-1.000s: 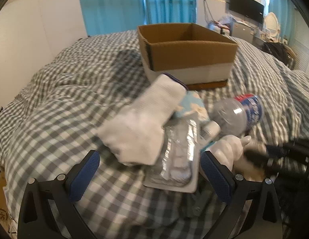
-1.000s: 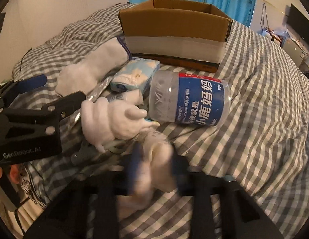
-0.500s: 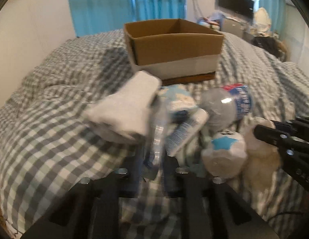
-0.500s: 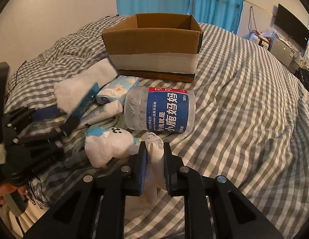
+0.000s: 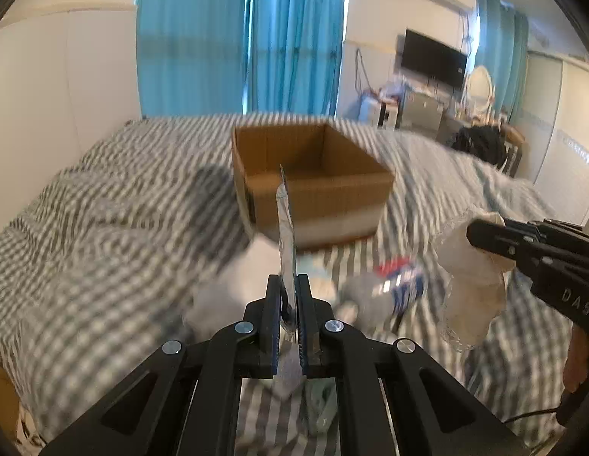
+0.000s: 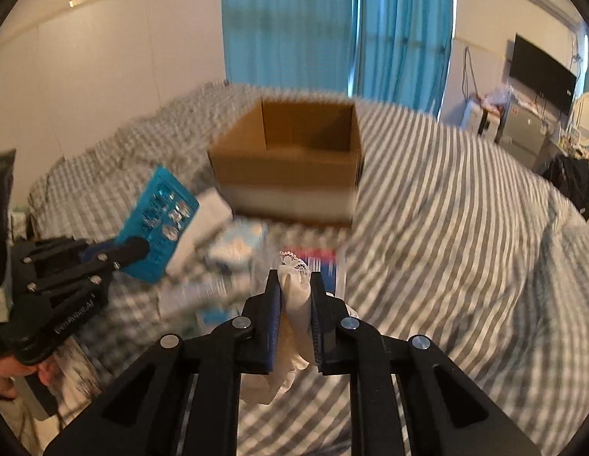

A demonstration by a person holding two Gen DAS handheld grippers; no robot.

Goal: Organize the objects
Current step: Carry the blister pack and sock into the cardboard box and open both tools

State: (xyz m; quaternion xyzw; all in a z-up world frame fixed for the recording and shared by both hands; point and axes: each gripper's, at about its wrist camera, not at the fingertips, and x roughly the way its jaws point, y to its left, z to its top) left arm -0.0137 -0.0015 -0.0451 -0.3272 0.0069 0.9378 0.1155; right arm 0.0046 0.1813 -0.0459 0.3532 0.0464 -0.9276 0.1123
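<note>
Lettering "DAS" legible on right gripper [image 6: 296, 296] body; clamped on lace-edged white cloth [image 5: 470, 277], held aloft. Left gripper [image 5: 290, 306] pinching thin blue blister card [image 6: 157, 224], foil-backed, upright before open brown cardboard box [image 5: 313, 186] on checked bedspread [image 6: 446, 228].

A brown cardboard box [image 6: 290, 167] with a white band low on its side sits on a grey-and-white checked bedcover [image 6: 446, 205], before blue curtains [image 6: 332, 26], beside a bright blue blister pack [image 6: 157, 224] and a white lace-edged cloth [image 5: 469, 285].
</note>
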